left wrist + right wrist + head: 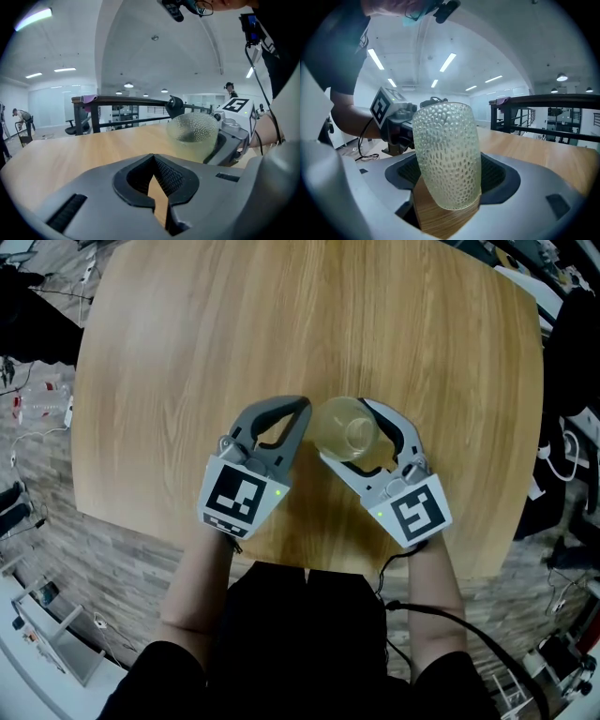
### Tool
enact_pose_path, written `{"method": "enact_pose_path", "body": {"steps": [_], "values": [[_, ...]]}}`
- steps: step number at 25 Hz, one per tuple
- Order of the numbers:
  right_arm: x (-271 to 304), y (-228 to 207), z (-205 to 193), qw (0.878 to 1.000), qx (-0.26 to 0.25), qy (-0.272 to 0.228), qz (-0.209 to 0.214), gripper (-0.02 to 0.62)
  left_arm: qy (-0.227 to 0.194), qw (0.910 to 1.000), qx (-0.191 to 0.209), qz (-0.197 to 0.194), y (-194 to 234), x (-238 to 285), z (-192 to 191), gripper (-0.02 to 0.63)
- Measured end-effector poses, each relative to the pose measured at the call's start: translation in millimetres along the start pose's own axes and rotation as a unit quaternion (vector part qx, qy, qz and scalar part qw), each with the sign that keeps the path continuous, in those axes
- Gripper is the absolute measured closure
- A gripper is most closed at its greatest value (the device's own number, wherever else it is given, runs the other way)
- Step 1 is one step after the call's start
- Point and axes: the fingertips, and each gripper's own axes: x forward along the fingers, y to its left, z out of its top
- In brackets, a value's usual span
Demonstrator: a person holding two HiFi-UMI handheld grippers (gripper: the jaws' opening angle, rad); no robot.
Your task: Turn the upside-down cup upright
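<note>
Over the one wooden surface (281,324) there are two grippers, the left gripper (298,409) shut tight with nothing in it, and the right gripper (349,434) squeezing the one bumpy see-through cup (447,154), just beside the left gripper's tip.

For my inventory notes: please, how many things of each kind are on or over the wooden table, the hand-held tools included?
Textured clear cup: 1
Tools: 2, the left tool and the right tool
Wooden table: 1
Total: 4
</note>
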Motion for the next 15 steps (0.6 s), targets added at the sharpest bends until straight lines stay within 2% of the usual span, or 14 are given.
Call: {"method": "enact_pose_path", "body": {"steps": [4, 11, 15], "values": [[9, 13, -10, 1.000, 0.006, 0.016, 0.016, 0.267, 0.006, 1.0000, -0.005, -0.005, -3, 10, -6, 0.598], [13, 12, -31, 0.998, 0.037, 0.054, 0.015, 0.267, 0.024, 0.9995, -0.014, -0.014, -9, 16, -23, 0.598], [18, 13, -47, 0.995, 0.047, 0.088, 0.024, 0.267, 0.046, 0.9988, -0.003, -0.017, -10, 23, -35, 0.598]]}}
